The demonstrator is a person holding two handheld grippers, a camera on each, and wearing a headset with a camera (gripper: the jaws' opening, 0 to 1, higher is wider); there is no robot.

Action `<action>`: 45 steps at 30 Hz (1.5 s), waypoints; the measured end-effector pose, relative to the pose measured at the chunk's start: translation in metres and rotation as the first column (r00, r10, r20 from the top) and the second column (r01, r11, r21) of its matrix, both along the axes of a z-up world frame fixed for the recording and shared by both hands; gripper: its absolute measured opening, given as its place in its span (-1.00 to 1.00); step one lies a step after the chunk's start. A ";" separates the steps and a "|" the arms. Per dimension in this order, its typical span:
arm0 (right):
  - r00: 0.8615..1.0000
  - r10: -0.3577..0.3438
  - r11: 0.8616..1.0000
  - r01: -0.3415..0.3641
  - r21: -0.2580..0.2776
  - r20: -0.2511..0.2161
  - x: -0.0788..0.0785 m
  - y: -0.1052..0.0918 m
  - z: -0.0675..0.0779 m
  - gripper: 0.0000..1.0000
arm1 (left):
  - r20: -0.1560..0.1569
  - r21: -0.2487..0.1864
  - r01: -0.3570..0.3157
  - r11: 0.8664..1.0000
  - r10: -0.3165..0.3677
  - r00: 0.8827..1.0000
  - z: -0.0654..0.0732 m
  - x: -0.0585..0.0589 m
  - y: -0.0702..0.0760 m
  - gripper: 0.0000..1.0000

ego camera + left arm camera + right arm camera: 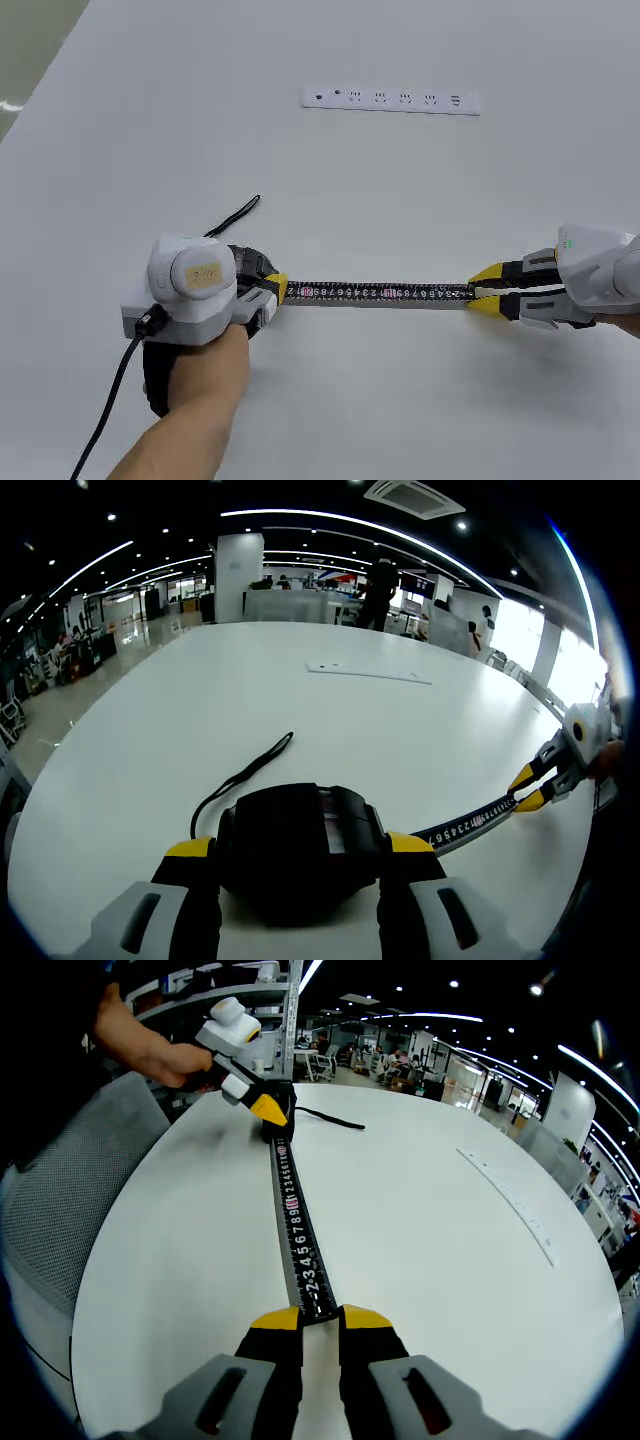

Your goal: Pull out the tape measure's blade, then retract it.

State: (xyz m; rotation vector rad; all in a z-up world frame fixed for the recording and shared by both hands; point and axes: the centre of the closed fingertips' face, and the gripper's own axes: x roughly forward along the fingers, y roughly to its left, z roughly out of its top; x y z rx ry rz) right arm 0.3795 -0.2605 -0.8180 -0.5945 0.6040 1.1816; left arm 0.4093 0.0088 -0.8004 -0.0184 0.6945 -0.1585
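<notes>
The tape measure (pixel 300 845), a black case, sits on the white tabletop (pixel 400 200) at about 8 o'clock in the head view, clamped by its sides between the jaws of the left gripper (pixel 272 290). Its blade (pixel 375 293) lies drawn out straight over the tabletop toward 3 o'clock, where the right gripper (pixel 482 291) has its jaws nearly closed, pinching the blade's end. A black strap (pixel 235 216) trails from the case toward 1 o'clock, and a white power strip (pixel 392 99) lies well apart at 12 o'clock.
</notes>
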 end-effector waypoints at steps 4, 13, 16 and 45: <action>1.000 -0.002 1.000 0.002 -0.003 0.000 -0.001 0.000 0.000 -0.78 | -0.003 -0.002 0.000 1.000 0.000 1.000 0.000 0.000 0.000 0.20; 1.000 -0.003 1.000 0.003 -0.008 0.001 -0.002 0.001 0.001 -0.78 | -0.010 -0.019 0.006 1.000 -0.007 1.000 0.000 -0.001 0.000 0.20; 1.000 -0.002 1.000 0.002 -0.007 0.003 -0.002 0.002 0.002 -0.78 | -0.009 -0.022 0.010 1.000 -0.010 1.000 0.000 -0.001 0.000 0.20; 1.000 0.011 1.000 -0.011 0.008 -0.001 -0.005 0.021 0.005 -0.78 | -0.027 -0.047 0.028 0.998 -0.029 0.999 -0.001 -0.001 0.000 0.21</action>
